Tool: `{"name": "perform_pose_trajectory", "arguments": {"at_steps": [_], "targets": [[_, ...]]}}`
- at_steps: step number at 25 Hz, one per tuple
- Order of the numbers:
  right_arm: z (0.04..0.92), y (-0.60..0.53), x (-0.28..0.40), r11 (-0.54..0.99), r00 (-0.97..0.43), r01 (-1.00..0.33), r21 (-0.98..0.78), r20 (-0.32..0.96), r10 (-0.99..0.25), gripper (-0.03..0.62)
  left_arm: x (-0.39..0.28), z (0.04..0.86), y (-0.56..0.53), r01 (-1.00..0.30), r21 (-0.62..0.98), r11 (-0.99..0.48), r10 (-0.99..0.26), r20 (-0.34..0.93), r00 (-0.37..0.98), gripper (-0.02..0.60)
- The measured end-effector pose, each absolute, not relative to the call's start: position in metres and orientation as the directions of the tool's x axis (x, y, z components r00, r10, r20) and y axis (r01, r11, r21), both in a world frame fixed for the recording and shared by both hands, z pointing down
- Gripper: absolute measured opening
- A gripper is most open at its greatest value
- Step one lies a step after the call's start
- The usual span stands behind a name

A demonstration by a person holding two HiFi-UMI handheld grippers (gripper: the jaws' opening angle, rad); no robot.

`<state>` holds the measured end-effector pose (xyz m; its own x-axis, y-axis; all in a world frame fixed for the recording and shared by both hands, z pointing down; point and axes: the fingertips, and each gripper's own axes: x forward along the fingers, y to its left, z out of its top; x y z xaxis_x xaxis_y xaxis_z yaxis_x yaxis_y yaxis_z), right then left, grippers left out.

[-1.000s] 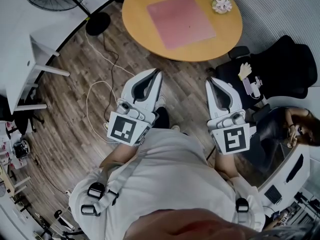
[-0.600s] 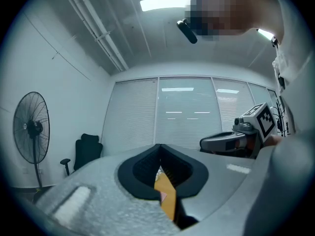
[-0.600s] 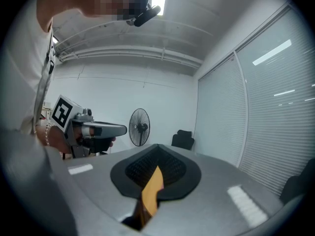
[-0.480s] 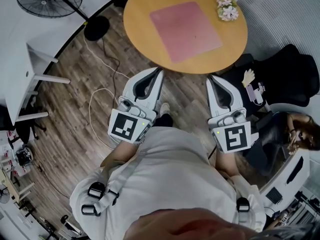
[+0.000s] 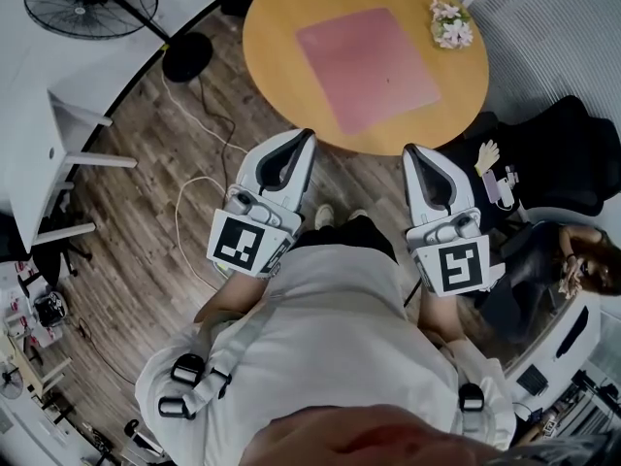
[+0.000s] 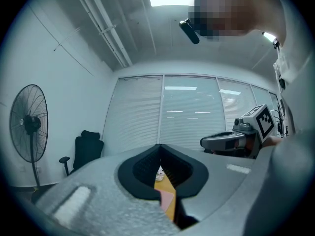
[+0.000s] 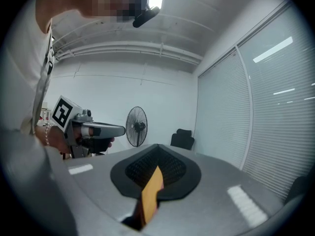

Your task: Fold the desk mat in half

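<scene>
Hovering short of the table (image 5: 281, 56), left gripper (image 5: 309, 134) and right gripper (image 5: 409, 149) are closed and empty: this looks like the approach step. Next they likely must open and pinch the desk mat (image 5: 367, 66) at its near edge.

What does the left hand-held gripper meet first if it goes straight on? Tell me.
Likely the near edge of the round table: the left hand-held gripper points at it. Height is unclear; it might pass above the top toward the desk mat.

One mat (image 5: 367, 69), one table (image 5: 277, 66), one fan (image 5: 94, 1), two grippers (image 5: 308, 136) (image 5: 411, 150)
</scene>
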<state>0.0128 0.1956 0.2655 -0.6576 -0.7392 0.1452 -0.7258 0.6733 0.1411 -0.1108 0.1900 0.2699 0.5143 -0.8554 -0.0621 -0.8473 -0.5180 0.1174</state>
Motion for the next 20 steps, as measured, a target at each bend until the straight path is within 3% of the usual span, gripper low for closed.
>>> {"name": "perform_pose_trajectory", "arguments": {"at_steps": [3, 20], "targets": [[0.278, 0.187, 0.019, 0.669, -0.642, -0.727, 0.152, 0.194, -0.742, 0.005, -0.11, 0.275, 0.18, -0.845, 0.126, -0.519, -0.854, -0.056, 0.516, 0.006], [0.272, 0.097, 0.031, 0.683, -0.678, -0.718, 0.132, 0.089, -0.73, 0.005, -0.091, 0.285, 0.092, -0.846, 0.124, -0.518, -0.855, -0.039, 0.518, 0.006]]}}
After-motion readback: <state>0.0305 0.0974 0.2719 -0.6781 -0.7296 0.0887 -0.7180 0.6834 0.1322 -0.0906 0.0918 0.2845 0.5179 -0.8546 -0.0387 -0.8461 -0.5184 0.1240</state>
